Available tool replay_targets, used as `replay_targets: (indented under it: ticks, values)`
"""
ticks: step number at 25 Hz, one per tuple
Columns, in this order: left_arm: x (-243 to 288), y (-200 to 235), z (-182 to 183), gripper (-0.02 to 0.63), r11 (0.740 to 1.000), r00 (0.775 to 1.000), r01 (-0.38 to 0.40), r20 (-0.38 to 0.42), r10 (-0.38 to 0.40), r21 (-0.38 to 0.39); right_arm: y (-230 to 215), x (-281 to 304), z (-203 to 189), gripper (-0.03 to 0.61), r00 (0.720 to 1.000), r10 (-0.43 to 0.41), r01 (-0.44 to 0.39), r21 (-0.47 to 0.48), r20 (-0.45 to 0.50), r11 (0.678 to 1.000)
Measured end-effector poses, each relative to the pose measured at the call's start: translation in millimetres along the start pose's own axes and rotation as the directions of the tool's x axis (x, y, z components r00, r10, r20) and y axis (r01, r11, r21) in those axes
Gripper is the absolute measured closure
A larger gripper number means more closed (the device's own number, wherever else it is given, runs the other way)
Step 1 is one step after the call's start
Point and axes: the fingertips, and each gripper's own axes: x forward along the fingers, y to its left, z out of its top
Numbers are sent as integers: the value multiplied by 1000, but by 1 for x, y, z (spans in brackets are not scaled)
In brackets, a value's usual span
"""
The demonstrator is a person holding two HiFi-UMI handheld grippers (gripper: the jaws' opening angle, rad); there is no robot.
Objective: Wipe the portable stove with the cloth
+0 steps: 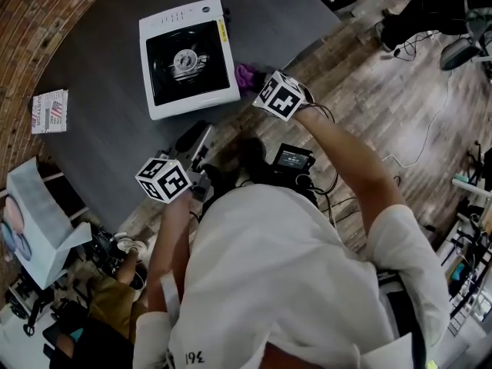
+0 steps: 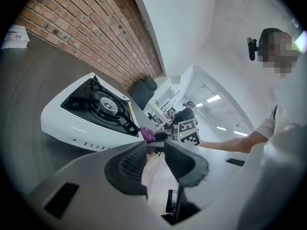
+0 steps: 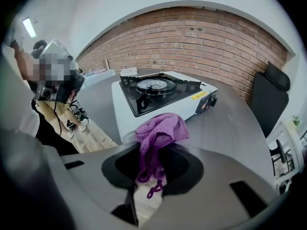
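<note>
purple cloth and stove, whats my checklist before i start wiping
1. Purple cloth gripped: ok, the right gripper is shut on it, with a bunch standing above the jaws.
2. Left gripper free: ok, jaws apart, nothing between them.
3. Portable stove top clear of pots: ok, only the burner shows.
4. Cloth on the stove: not ok, it hangs beside the stove's edge.
5. Flame off: cannot tell.
</note>
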Motion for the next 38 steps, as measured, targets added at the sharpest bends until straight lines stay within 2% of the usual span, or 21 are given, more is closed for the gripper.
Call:
replay_targets:
  ticks: [12, 24, 30, 38]
  values:
    - [-13, 5, 1, 500, 998, 998, 59, -16, -59, 3, 27, -12, -12, 468, 999, -21, 20, -24, -47, 1000]
    - [-29, 14, 1, 500, 996, 996, 87, -19, -87, -2, 69, -28, -25, 467, 999, -19, 21, 69, -30, 997]
    - [-40, 21, 6, 500, 996, 996, 92, 0, -92, -3, 95, -30, -2, 466, 1000, -15, 15, 86, 1, 996]
    - [-66, 42, 15, 500, 997, 996, 80, 27, -79, -12, 112, -11, 64, 466, 997, 13, -27, 172, 82, 985]
